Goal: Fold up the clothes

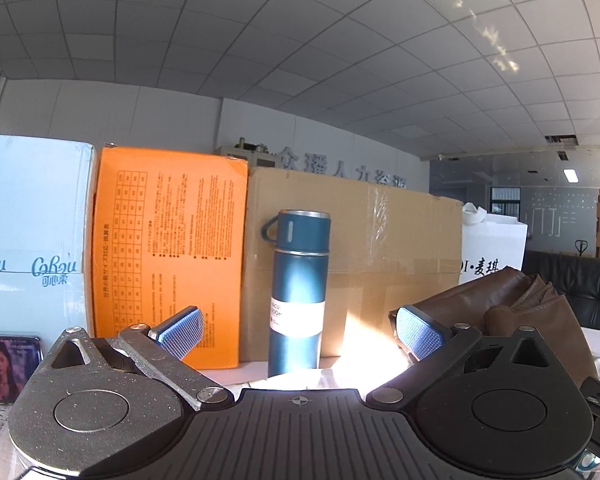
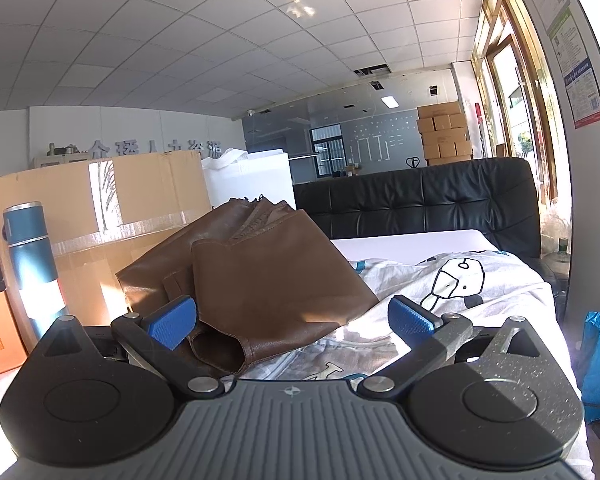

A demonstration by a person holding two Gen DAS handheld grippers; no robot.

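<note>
My left gripper point(image 1: 298, 334) is spread wide and holds nothing; between its blue pads I see a blue flask point(image 1: 298, 292) standing upright on the table in front of a cardboard box point(image 1: 380, 248). An orange box point(image 1: 168, 256) stands left of that, and a pale blue box point(image 1: 32, 236) further left. A brown leather garment point(image 1: 520, 304) lies heaped just beyond my right-hand pad.

My right gripper point(image 2: 292, 322) is also wide and empty. The brown garment point(image 2: 260, 280) lies folded over itself between its fingers, resting partly on a white printed shirt point(image 2: 452, 284) spread across the white table point(image 2: 400, 244). The flask point(image 2: 30, 264) stands at the left, near the cardboard box point(image 2: 100, 208). A black sofa point(image 2: 440, 200) sits behind the table.
</note>
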